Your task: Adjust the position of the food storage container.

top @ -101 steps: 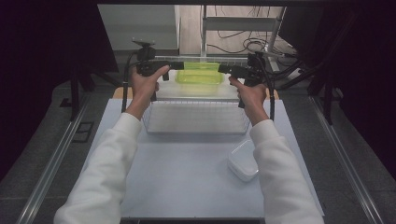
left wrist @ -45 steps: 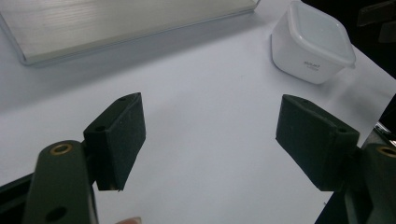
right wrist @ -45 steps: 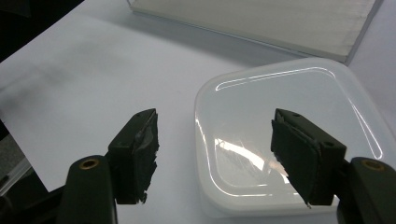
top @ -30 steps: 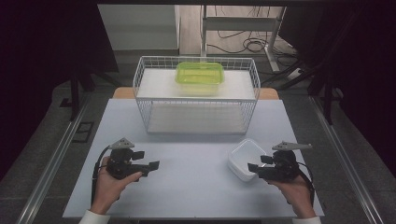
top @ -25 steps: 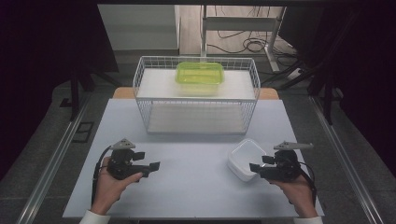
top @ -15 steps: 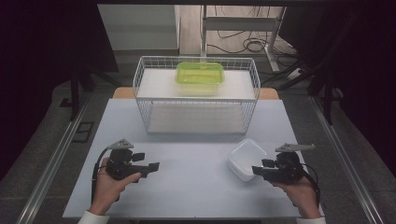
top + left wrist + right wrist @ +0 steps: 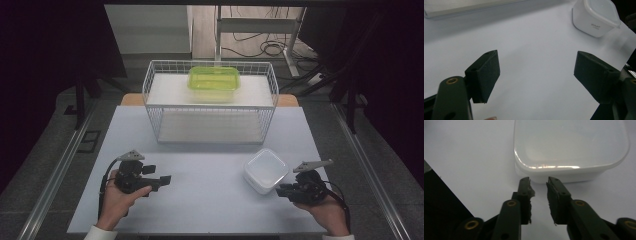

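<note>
White container (image 7: 266, 170) sits just beyond the low right tool (image 7: 281, 190), its jaws narrowing, nothing between.

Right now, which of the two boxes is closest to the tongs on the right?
The white box on the table, just in front of the right tongs. The green box sits far off on top of the wire basket.

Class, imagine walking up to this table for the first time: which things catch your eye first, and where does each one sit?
A lime-green lidded container stands out inside the white wire basket at the table's far side. Nearer, a white lidded tub sits on the pale table, just ahead of the right gripper, whose narrowly parted jaws have just been closing on nothing. The left gripper gapes wide at near left.
</note>
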A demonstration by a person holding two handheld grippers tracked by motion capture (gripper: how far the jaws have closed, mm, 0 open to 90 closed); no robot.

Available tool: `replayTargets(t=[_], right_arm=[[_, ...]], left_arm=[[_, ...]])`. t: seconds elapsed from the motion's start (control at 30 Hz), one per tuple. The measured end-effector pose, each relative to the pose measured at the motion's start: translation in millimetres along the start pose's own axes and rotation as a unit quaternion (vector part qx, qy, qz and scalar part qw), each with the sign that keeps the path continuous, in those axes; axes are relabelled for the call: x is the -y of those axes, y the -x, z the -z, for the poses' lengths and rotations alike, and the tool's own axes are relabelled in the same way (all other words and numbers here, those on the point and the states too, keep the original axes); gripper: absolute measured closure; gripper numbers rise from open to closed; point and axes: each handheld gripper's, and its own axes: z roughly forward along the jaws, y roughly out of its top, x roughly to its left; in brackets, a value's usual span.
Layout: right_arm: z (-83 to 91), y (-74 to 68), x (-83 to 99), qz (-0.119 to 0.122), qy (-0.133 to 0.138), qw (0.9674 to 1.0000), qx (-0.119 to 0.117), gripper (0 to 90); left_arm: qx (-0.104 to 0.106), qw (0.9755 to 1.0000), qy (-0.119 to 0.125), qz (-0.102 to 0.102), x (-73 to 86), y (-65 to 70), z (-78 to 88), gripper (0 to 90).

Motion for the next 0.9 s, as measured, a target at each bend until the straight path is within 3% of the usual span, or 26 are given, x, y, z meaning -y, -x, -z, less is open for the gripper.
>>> replayTargets(t=[0.1, 0.2, 0.27, 0.53, 0.9], right_arm=[[-8.8, 0.5, 2.9, 0.011, -0.037, 0.9991, 0.017, 86.4], [-14.6, 0.0, 4.0, 0.017, -0.056, 0.9979, 0.027, 88.6], [-21.4, -2.4, 4.0, 0.027, -0.068, 0.9971, 0.021, 88.9], [-36.4, -9.1, -0.6, 0.041, -0.084, 0.9952, 0.027, 88.9], [-47.6, -16.8, -12.8, 0.049, -0.085, 0.9945, 0.038, 89.0]], left_arm=[[0.001, 1.0000, -0.005, 0.001, 1.1, -0.6, -2.4, 20.4], [0.000, 1.0000, -0.007, 0.001, 1.5, -0.7, -3.5, 20.5], [0.001, 1.0000, -0.008, 0.001, 1.7, -0.7, -4.3, 20.5], [0.001, 0.9999, -0.011, -0.001, 2.4, 0.4, -6.3, 20.7], [-0.001, 0.9999, -0.010, 0.003, 3.5, -2.5, -5.6, 20.7]])
